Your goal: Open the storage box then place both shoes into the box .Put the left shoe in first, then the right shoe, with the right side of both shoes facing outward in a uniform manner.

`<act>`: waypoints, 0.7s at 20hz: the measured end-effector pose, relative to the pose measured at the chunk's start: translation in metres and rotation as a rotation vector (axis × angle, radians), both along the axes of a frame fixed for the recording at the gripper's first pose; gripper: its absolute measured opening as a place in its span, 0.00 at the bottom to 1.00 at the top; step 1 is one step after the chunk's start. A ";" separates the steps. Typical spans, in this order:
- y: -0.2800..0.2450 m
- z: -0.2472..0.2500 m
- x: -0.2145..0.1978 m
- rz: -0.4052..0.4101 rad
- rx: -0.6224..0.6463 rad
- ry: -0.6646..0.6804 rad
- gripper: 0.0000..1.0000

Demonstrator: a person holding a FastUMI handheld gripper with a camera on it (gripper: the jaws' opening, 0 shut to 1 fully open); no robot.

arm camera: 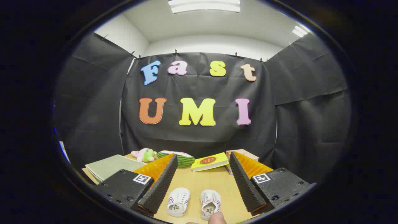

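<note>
Two small white shoes with red and blue stripes lie side by side on the wooden table (202, 183), low between my fingers. The left one (178, 201) lies sole up and the right one (210, 203) shows its opening. My gripper (203, 182) is open, held above the table, with nothing between its fingers. A person's fingertip (217, 218) touches the near end of the right shoe.
Beyond the fingers along the table's back edge sit a grey-green book (112, 166), a pink and green plush toy (144, 154), a watermelon-slice plush (178, 158), a yellow book (210, 161) and a brown box (244, 155). Black cloth walls close in the booth.
</note>
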State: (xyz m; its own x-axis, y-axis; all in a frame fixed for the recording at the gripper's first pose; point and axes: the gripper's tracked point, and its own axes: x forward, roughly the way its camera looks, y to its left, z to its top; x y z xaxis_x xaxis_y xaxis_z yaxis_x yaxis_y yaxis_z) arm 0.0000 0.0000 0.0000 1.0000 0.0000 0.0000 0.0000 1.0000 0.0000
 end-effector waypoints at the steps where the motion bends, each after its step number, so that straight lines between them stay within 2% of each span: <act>1: -0.001 0.001 0.000 -0.003 -0.003 -0.001 1.00; 10: 0.005 -0.004 0.005 0.001 0.007 0.015 1.00; 14: 0.011 -0.004 0.009 0.028 0.036 0.026 1.00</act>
State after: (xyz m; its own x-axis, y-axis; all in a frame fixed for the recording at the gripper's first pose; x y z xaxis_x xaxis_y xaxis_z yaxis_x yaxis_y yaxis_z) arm 0.0092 0.0105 -0.0042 0.9993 0.0282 -0.0258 -0.0273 0.9990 0.0364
